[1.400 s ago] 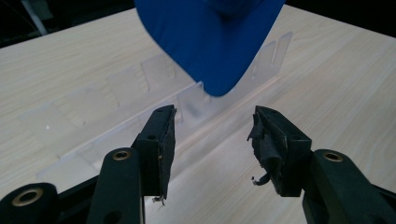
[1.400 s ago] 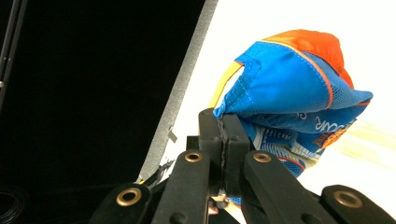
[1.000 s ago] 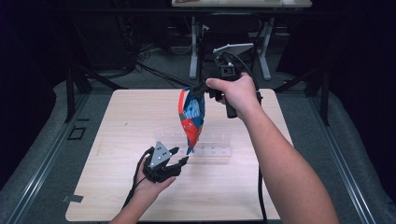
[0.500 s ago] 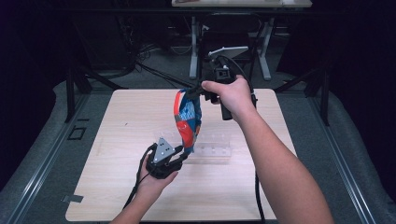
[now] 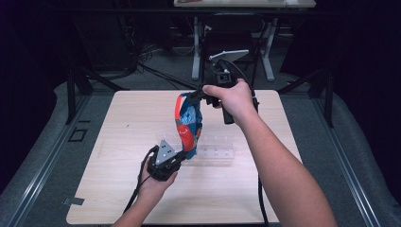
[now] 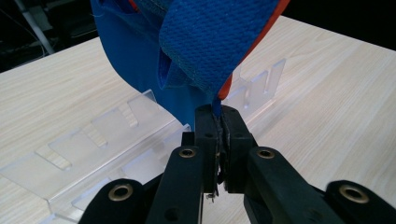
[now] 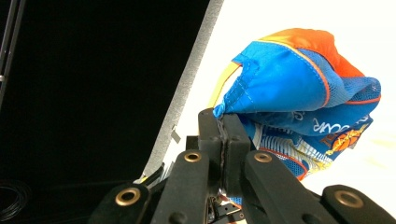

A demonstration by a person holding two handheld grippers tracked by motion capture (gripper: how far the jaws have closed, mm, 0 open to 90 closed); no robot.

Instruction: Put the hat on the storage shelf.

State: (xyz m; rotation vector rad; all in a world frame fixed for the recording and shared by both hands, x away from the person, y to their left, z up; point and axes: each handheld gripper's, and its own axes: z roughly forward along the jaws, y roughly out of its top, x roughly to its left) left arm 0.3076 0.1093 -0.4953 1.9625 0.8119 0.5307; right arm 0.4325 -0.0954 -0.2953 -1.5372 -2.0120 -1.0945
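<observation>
Both grippers' jaws pinch the blue jersey [image 5: 189,125], hanging just before the clear rack [image 5: 215,147].

Right gripper [image 7: 222,122] clamped on blue-and-orange garment [image 7: 299,98]

Jaws pressed together, pinching the garment's hemmed corner; bunched mesh fabric hanging right of the jaws, over pale table [image 7: 280,18], table's edge left of the garment.

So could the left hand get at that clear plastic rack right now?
Probably not freely: the left gripper sits beside the rack, but its fingers are pinched on the blue garment.
</observation>
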